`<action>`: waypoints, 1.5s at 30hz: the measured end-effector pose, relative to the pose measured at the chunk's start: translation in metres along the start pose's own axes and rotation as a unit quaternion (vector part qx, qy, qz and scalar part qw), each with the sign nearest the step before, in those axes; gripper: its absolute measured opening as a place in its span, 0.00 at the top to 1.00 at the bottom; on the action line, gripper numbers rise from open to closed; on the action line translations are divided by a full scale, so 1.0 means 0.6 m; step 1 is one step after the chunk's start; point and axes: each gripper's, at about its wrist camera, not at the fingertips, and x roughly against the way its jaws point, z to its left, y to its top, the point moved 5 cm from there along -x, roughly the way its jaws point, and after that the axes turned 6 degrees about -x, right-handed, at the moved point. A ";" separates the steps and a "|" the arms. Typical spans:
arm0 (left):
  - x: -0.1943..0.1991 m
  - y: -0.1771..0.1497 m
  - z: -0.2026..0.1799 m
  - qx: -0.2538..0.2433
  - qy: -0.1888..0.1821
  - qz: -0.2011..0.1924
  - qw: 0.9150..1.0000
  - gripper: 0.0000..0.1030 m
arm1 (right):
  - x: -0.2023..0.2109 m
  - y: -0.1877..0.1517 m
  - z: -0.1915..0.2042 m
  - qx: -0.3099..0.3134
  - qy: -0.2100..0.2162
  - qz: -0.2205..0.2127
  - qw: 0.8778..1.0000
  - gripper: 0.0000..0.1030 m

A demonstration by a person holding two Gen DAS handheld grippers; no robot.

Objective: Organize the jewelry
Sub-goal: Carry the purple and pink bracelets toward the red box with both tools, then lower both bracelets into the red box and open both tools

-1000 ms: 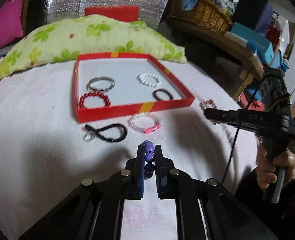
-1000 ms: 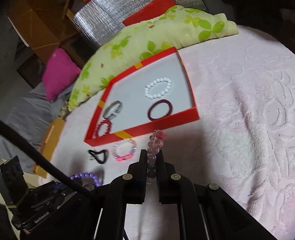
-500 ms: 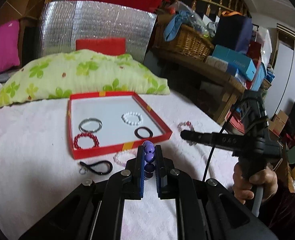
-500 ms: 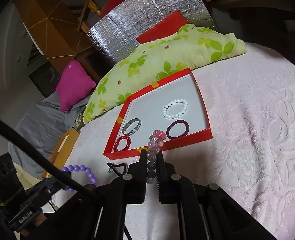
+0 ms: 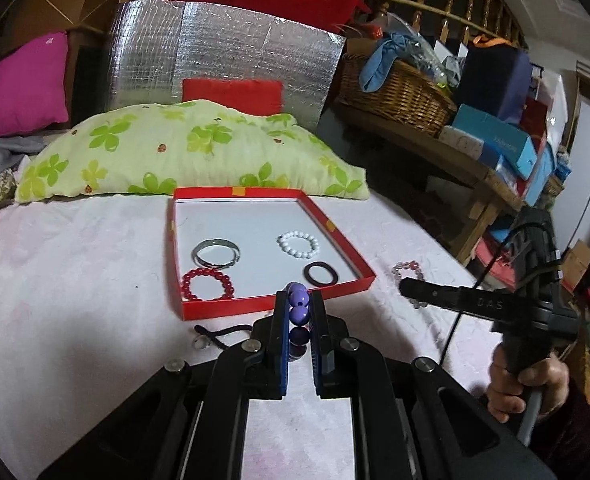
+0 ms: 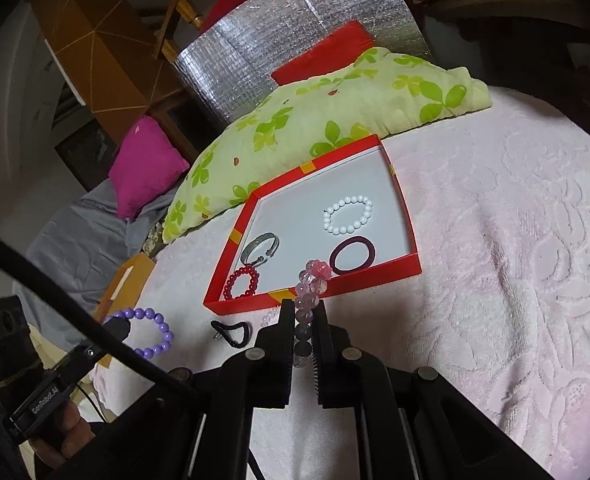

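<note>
My left gripper [image 5: 298, 300] is shut on a purple bead bracelet [image 5: 297, 307], held above the pink cloth just before the red tray [image 5: 271, 303]. My right gripper [image 6: 304, 307] is shut on a pink crystal bead bracelet [image 6: 310, 290], also lifted near the tray's front edge. The tray holds a silver bangle [image 5: 216, 253], a red bead bracelet [image 5: 207, 284], a white bead bracelet [image 5: 298, 244] and a dark hair tie [image 5: 322, 273]. A black hair tie with a ring [image 6: 231, 332] lies on the cloth in front of the tray. The purple bracelet also shows in the right wrist view [image 6: 151, 332].
A green flowered pillow [image 5: 183, 152] lies behind the tray. A magenta cushion [image 5: 23, 84] and silver foil panel [image 5: 223, 64] stand at the back. A wicker basket [image 5: 399, 92] and boxes sit on a wooden bench at the right. A pale bracelet [image 6: 269, 316] peeks beside my right fingers.
Both grippers have risen and pulled back from the cloth with their bracelets; the tray now looks smaller and farther. The pink bracelet on the cloth is hidden behind my left fingers.
</note>
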 end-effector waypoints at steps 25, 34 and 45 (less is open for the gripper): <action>-0.046 0.004 -0.017 -0.091 0.146 0.049 0.984 0.91 | 0.000 0.002 0.014 -0.012 0.008 0.009 1.000 0.92; -0.052 0.060 -0.040 -0.123 0.151 0.032 0.980 0.91 | 0.026 0.022 -0.001 -0.034 0.016 -0.012 0.999 0.91; -0.105 0.156 -0.015 -0.065 0.090 -0.001 0.994 0.91 | 0.020 0.054 -0.013 -0.039 0.005 -0.020 0.999 0.91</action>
